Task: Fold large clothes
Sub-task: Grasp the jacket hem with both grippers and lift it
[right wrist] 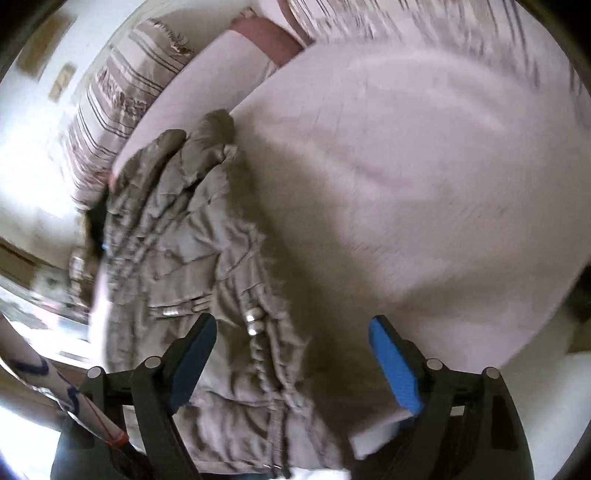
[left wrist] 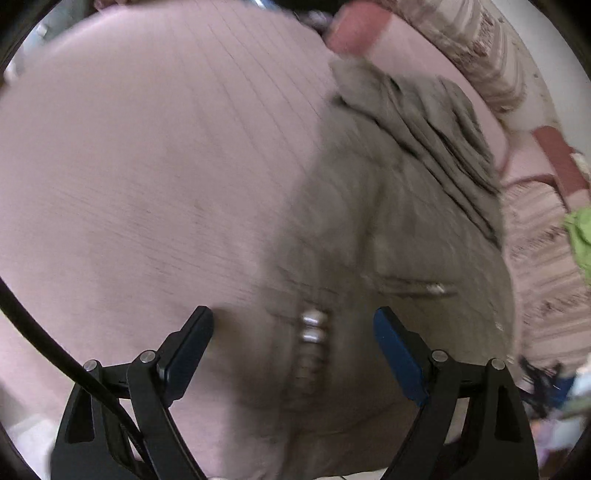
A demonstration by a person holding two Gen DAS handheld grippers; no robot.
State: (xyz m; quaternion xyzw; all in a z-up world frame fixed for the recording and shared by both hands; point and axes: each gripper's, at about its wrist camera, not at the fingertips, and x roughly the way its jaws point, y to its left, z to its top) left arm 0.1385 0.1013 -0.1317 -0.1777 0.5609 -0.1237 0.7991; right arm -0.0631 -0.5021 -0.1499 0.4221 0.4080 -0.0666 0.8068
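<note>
A large khaki-grey garment (left wrist: pixel 388 206) with metal snaps (left wrist: pixel 312 326) and a zipper lies crumpled on a pink bed sheet (left wrist: pixel 147 166). My left gripper (left wrist: pixel 293 325) is open and empty, just above the garment's near part, snaps between its fingers. In the right wrist view the same garment (right wrist: pixel 192 236) lies bunched along the bed's left side, snaps (right wrist: pixel 255 321) near the view's bottom. My right gripper (right wrist: pixel 291 328) is open and empty above the garment's near edge. Both views are motion-blurred.
A striped pillow or blanket (left wrist: pixel 487 55) lies at the far side of the bed, and a red-and-pink cushion (left wrist: pixel 354 33) beside it. A green cloth (left wrist: pixel 580 236) sits at the right edge. The bed's left edge (right wrist: pixel 103 295) drops off toward the floor.
</note>
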